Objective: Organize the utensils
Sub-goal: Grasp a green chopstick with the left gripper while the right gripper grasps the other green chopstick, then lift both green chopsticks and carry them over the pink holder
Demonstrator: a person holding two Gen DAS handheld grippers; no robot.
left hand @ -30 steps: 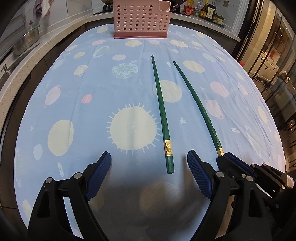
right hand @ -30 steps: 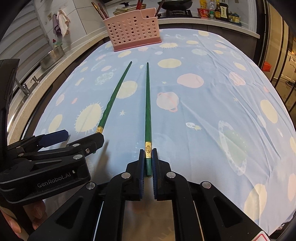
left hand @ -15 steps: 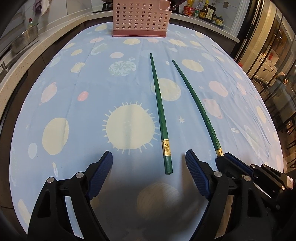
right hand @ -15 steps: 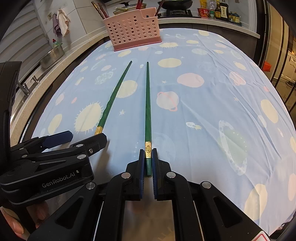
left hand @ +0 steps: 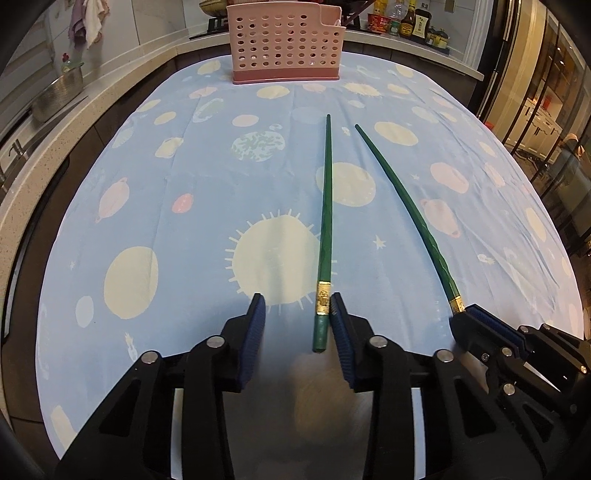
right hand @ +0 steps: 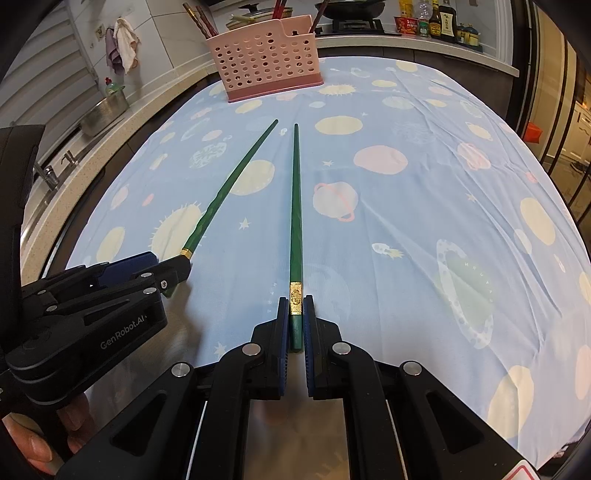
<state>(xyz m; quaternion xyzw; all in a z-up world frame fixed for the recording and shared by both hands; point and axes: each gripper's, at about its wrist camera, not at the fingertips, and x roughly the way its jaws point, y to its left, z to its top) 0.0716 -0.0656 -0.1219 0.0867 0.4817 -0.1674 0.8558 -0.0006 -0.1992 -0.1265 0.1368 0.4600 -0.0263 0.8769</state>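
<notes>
Two green chopsticks with gold bands lie on the blue planet-print tablecloth, tips toward a pink perforated utensil holder (left hand: 284, 40) at the far edge. My left gripper (left hand: 297, 314) is partly open around the butt of the left chopstick (left hand: 325, 229); its right pad touches the stick, the left pad stands apart. My right gripper (right hand: 295, 317) is shut on the butt of the right chopstick (right hand: 295, 206), which also shows in the left wrist view (left hand: 406, 214). The left chopstick also shows in the right wrist view (right hand: 229, 188).
The holder (right hand: 264, 59) has several chopsticks standing in it. A steel sink and pot (left hand: 55, 96) are on the counter at left. Sauce bottles (left hand: 410, 24) stand at the back right. The tablecloth (left hand: 184, 177) drops off at the table's rounded edges.
My left gripper has narrowed from wide open and shifted right, so its right pad now touches the left chopstick. The right gripper has stayed shut on its chopstick.
</notes>
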